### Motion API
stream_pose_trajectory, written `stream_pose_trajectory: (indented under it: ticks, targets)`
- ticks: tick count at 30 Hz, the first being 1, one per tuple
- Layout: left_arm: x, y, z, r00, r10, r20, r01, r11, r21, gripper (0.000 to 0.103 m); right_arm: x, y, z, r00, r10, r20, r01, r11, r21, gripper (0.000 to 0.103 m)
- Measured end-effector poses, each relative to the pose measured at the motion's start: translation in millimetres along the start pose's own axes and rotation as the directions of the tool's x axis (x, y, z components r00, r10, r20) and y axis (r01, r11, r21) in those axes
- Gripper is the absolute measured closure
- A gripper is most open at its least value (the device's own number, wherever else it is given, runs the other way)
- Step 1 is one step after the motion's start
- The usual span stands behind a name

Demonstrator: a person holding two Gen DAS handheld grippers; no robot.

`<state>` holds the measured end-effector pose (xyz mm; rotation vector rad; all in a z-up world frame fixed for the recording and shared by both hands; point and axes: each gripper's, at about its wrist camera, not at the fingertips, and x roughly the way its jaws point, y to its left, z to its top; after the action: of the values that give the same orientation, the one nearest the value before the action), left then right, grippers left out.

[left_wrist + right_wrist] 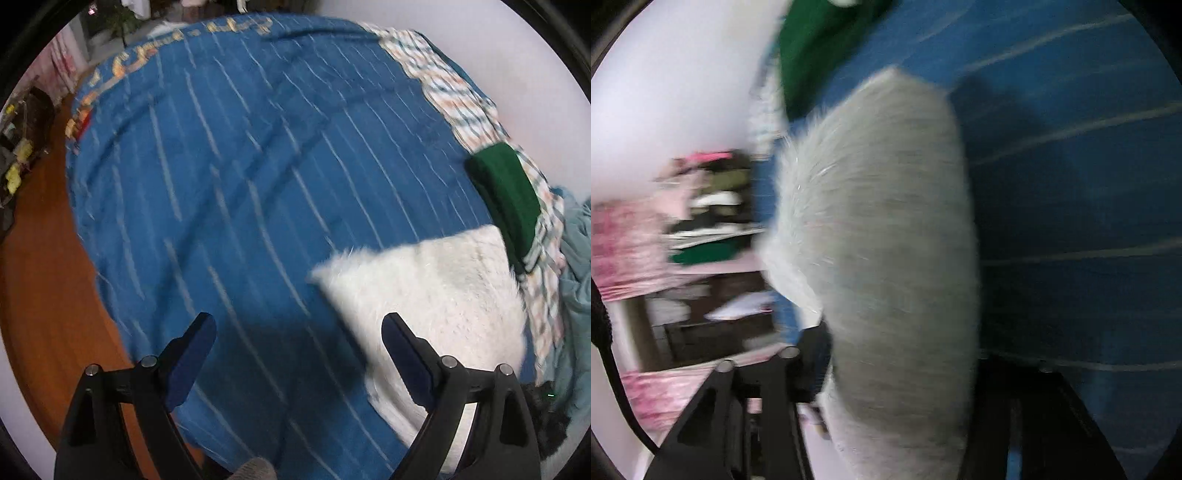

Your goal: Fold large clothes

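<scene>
While the left tongs (299, 325) hang over the bed with their two dark fingers (192, 354) wide apart and nothing between them, a big blue blanket (240, 166) with thin pale stripes lies spread flat below. It covers most of the bed, so there is lots of bare blue room in the middle and toward the far end. Its left edge hangs down beside the brown wood floor (44, 288). Gold writing (236, 27) runs along its far edge. A fluffy white folded cloth (436, 295) lies on the blanket near the right side, with one corner poking toward the middle and its near edge just under the right finger of the left tongs. Just past it sits a dark green folded cloth (506, 195), resting on a checked cloth (454, 96) that runs along the right edge of the bed next to the white wall (480, 26). A pale teal cloth (576, 280) is bunched at the far right. In the right wrist view, which is very blurry, the right tongs (901, 350) have the fluffy white cloth between their fingers; I cannot tell if they squeeze it. Shelves with stacked clothes (709, 214) stand off to the side.
</scene>
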<state>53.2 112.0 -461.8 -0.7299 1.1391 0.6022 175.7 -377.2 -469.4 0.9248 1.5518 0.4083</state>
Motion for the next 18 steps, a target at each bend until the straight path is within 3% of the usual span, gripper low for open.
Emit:
stream_pose_trajectory:
  ticks: [2, 6, 10, 12, 13, 18]
  targets:
    - [20.1, -10.2, -12.2, 0.997, -0.044, -0.063, 0.042, 0.999, -0.032, 0.011, -11.6, -12.0, 2.3, 0.993, -0.105, -0.058, 0.104, 0.994, -0.019, 0.032]
    - [54.0, -26.3, -21.9, 0.976, -0.195, -0.095, 0.178, 0.971, -0.159, 0.011, -54.7, 9.3, 5.0, 0.971, -0.237, -0.012, 0.234, 0.964, -0.128, 0.033]
    - [98.6, -42.5, -14.6, 0.942, -0.316, -0.116, 0.279, 0.924, -0.261, 0.013, -85.4, 45.2, 5.5, 0.970, -0.238, 0.043, 0.242, 0.950, -0.199, 0.033]
    - [106.1, -47.6, -8.4, 0.931, -0.360, -0.067, 0.330, 0.903, -0.276, 0.058, -86.6, 65.3, 8.8, 0.969, -0.244, 0.030, 0.244, 0.936, -0.254, 0.033]
    - [104.1, -51.5, -5.8, 0.929, -0.365, -0.059, 0.339, 0.904, -0.260, 0.091, -79.3, 80.1, 10.0, 0.968, -0.249, 0.023, 0.245, 0.928, -0.281, 0.032]
    - [62.9, -46.6, -14.1, 0.951, -0.309, 0.016, 0.306, 0.931, -0.201, 0.097, -41.4, 158.5, 18.0, 0.965, -0.261, -0.028, 0.219, 0.860, -0.461, 0.033]
